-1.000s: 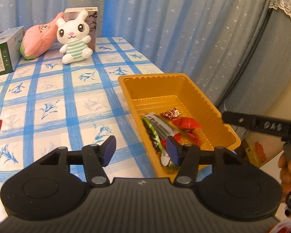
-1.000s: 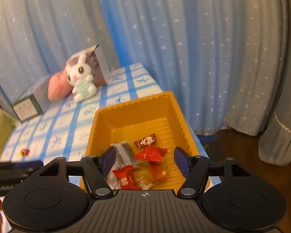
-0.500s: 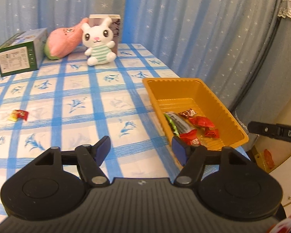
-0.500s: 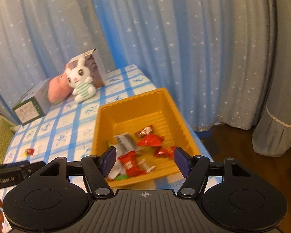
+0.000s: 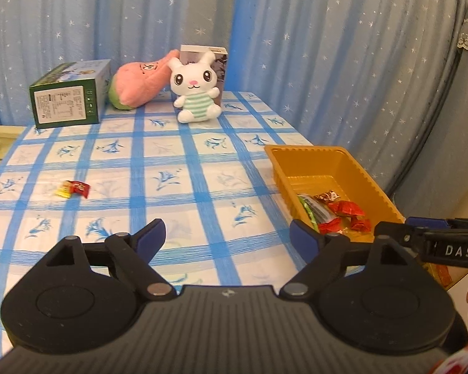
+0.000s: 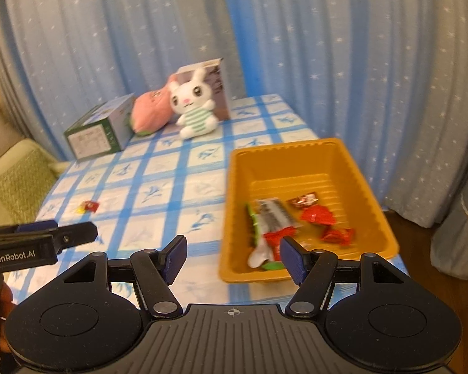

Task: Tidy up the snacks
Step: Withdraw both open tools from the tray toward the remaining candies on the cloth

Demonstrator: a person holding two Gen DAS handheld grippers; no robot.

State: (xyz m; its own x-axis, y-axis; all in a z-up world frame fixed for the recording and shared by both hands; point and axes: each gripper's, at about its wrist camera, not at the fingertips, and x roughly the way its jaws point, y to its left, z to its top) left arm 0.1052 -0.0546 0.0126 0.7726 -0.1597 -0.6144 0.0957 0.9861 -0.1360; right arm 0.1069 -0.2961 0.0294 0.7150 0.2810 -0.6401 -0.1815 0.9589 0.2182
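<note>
While the left tool [image 5: 224,237] hangs empty with its jaws opening and the right tool [image 6: 231,257] gapes half-wide on nothing, the 1 loose candy [image 5: 73,188], far ahead-left of the left tool on the table [image 5: 171,162], could skid away from the orange tray [image 5: 374,184] if a pad clips it.

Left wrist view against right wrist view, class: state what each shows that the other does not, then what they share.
Only the left wrist view shows the left tool from behind, its jaws opening with nothing between them, and the right tool's "DAS" side.

Only the right wrist view shows the right tool from behind, empty, the green cushion, and the left tool's "GenRobot.AI" side.

Both show the orange tray of snacks, the lone red-yellow candy, the plush rabbit and the green box.
</note>
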